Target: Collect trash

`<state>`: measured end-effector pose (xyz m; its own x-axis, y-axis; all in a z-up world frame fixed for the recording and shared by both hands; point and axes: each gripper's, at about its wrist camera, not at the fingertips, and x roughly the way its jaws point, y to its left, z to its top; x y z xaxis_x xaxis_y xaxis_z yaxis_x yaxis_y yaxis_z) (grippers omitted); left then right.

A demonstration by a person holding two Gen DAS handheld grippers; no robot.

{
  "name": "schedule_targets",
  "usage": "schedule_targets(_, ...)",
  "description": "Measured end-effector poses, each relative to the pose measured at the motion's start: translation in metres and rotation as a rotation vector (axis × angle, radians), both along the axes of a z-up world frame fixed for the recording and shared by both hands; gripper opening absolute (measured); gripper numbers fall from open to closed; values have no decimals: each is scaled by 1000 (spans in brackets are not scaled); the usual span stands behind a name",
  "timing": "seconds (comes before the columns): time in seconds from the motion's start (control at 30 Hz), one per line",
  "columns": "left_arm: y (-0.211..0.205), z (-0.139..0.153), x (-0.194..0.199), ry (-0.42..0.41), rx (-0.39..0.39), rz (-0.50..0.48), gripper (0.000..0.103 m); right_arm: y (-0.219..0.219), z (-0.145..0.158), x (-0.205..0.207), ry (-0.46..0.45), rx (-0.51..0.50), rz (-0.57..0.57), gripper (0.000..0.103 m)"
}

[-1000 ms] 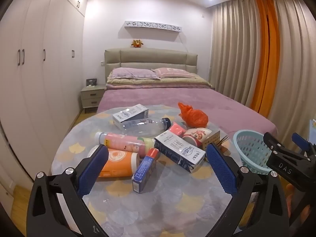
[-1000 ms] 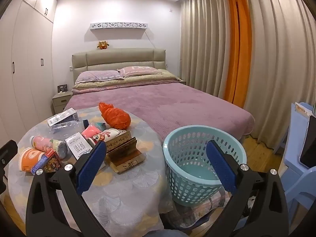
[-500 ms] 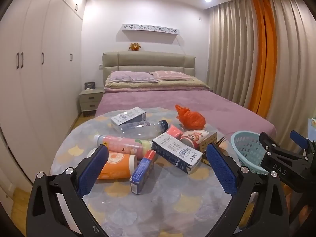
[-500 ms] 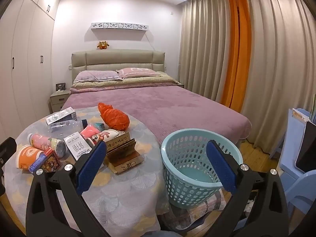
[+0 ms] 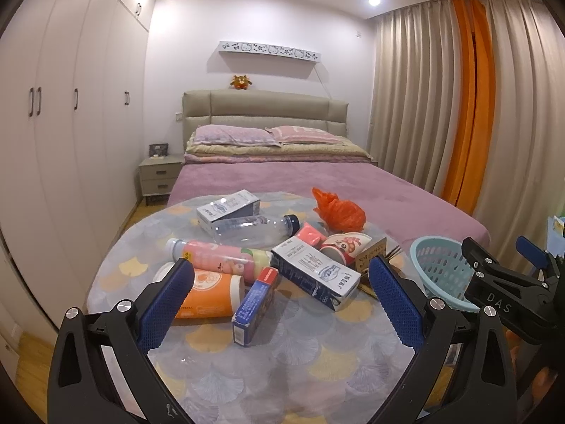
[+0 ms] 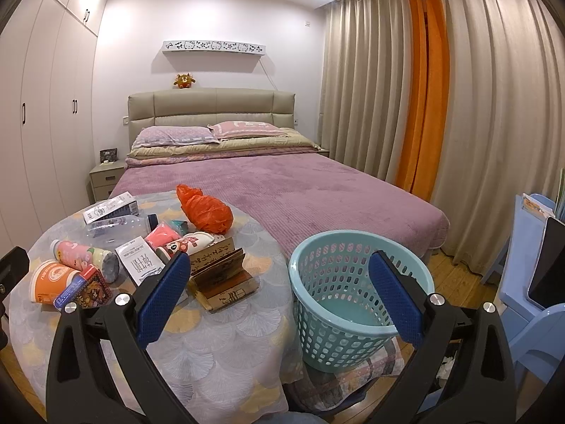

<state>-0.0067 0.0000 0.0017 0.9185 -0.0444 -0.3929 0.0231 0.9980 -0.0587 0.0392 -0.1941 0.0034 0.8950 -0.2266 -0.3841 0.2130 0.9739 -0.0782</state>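
Observation:
Trash lies on a round table [image 5: 282, 364]: an orange cup [image 5: 208, 293], a blue box [image 5: 256, 305], a pink bottle [image 5: 219, 256], a clear bottle [image 5: 250, 228], a white carton [image 5: 316, 272], an orange bag [image 5: 339, 210]. A teal basket [image 6: 356, 293] stands right of the table; it also shows in the left wrist view [image 5: 438, 268]. My left gripper [image 5: 280, 307] is open and empty, held back from the trash. My right gripper [image 6: 279, 304] is open and empty, near the basket; it shows in the left wrist view [image 5: 508, 282].
A folded brown cardboard piece [image 6: 222, 279] lies at the table's right edge. A purple bed [image 6: 300, 190] stands behind the table. Wardrobes [image 5: 63, 141] line the left wall, curtains [image 6: 459, 88] the right. A blue chair [image 6: 529, 300] stands at far right.
Both grippers have drawn back and risen a little, so the table and basket sit lower and farther in view. Both stay open. No trash has moved.

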Motion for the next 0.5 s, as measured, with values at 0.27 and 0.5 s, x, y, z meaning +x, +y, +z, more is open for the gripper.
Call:
schedule_targets(0.27, 2, -2, -1, 1, -5, -1, 96, 1, 0, 0, 6, 1, -2, 96)
schedule_targets(0.5, 3, -4, -1, 3, -9, -5, 96, 1, -2, 1, 9, 1, -1, 96)
